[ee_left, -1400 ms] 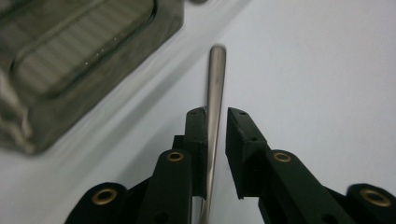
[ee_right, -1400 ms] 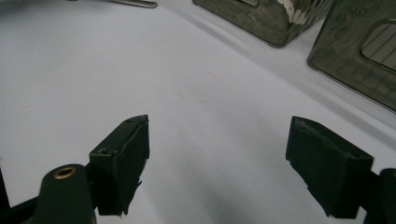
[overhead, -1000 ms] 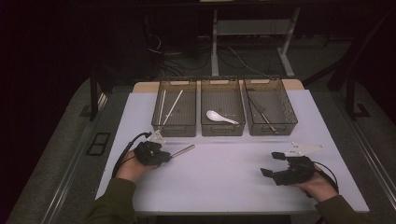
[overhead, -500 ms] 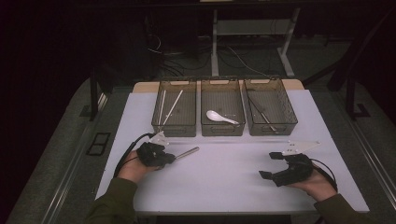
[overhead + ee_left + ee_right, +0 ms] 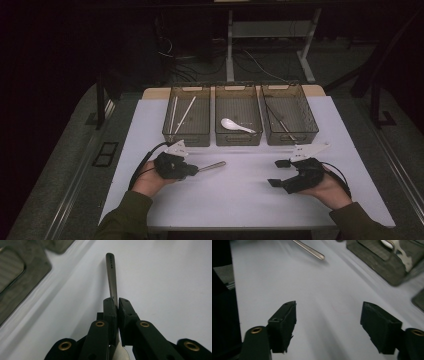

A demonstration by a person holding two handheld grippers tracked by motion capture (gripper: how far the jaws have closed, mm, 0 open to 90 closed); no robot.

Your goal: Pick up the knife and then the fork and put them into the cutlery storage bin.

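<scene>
You hold the left gripper (image 5: 192, 170) closed on a metal utensil (image 5: 111, 277), whose handle points out over the white table (image 5: 240, 200). Your right gripper (image 5: 282, 173) is open with nothing between its jaws, which have just been closing a little. Three dark trays (image 5: 239, 139) stand side by side at the far edge of the table. The room behind is dark, with cables (image 5: 200, 67) on the floor.

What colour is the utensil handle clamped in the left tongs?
Silvery grey metal handle, plain with a faint stamp; clearest in the left gripper view.
</scene>
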